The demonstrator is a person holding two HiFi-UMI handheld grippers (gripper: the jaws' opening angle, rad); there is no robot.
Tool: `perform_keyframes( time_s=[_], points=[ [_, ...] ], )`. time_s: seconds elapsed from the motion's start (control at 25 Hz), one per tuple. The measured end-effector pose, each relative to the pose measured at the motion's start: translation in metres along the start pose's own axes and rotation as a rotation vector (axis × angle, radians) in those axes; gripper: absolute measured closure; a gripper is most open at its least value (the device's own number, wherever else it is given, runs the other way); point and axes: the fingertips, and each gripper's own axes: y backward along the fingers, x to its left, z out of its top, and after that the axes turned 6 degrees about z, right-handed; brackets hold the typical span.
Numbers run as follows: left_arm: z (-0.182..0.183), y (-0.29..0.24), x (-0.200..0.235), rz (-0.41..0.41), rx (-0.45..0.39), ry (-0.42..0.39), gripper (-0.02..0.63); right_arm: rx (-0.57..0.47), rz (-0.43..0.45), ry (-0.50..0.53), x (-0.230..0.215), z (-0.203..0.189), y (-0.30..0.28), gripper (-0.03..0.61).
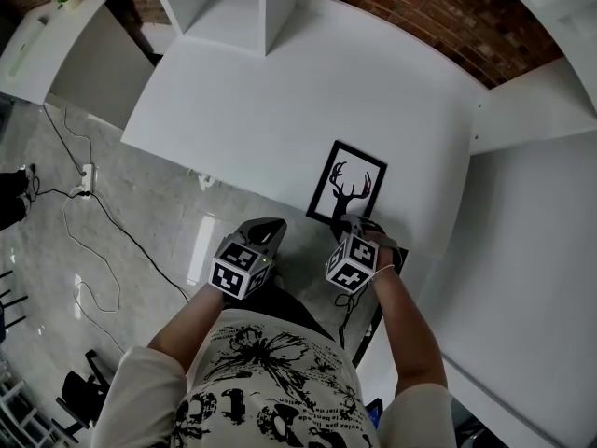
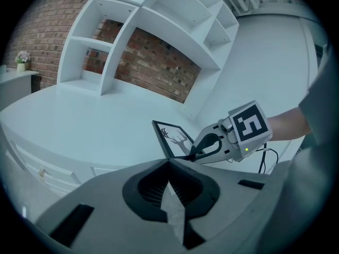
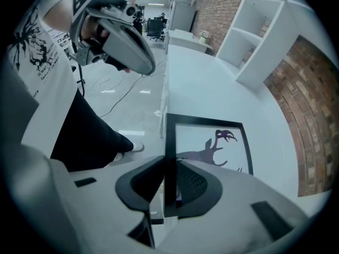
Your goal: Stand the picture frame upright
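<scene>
A black picture frame (image 1: pixel 347 185) with a deer silhouette rests near the front edge of the white table (image 1: pixel 280 101). My right gripper (image 1: pixel 352 224) is shut on the frame's near edge. In the right gripper view the black border (image 3: pixel 168 142) runs between the pads (image 3: pixel 193 181). From the left gripper view the frame (image 2: pixel 175 137) looks tilted, its picture side facing left, with the right gripper (image 2: pixel 193 153) clamped on its lower side. My left gripper (image 1: pixel 270 227) hangs shut and empty in front of the table, left of the frame; its jaws (image 2: pixel 168 164) meet.
A white shelf unit (image 1: pixel 233 7) stands at the table's back against a brick wall (image 1: pixel 438 7). Another white surface (image 1: pixel 532 241) adjoins on the right. Cables and a power strip (image 1: pixel 86 177) lie on the floor to the left.
</scene>
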Motion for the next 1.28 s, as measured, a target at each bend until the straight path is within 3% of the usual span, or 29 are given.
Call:
perform_keyframes(
  time_s=[0.32,0.52,0.64,0.76,0.96,1.12,1.28],
  points=[
    [-0.024,-0.007,-0.004,-0.035,0.023,0.069,0.604,0.001,0.012,0.022,0.034,-0.001,0.008,0.503],
    [-0.027,-0.012,-0.002,-0.083,0.006,0.234,0.604,-0.004,0.01,0.029,0.051,0.0,0.012,0.503],
    [-0.026,-0.012,-0.001,-0.122,-0.018,0.387,0.598,-0.006,0.01,0.033,0.062,0.001,0.014,0.503],
    [-0.021,-0.015,-0.006,-0.185,-0.031,0.506,0.535,-0.009,0.009,0.045,0.072,-0.002,0.015,0.503],
    [-0.035,-0.04,-0.013,-0.241,0.05,0.542,0.423,-0.011,0.013,0.078,0.085,-0.007,0.018,0.503],
    [-0.042,-0.055,-0.021,-0.288,0.095,0.571,0.387,-0.01,0.02,0.089,0.093,-0.012,0.018,0.503],
    [-0.028,-0.067,-0.038,-0.438,0.102,0.678,0.377,0.0,0.011,0.112,0.096,-0.014,0.02,0.503]
  ],
)
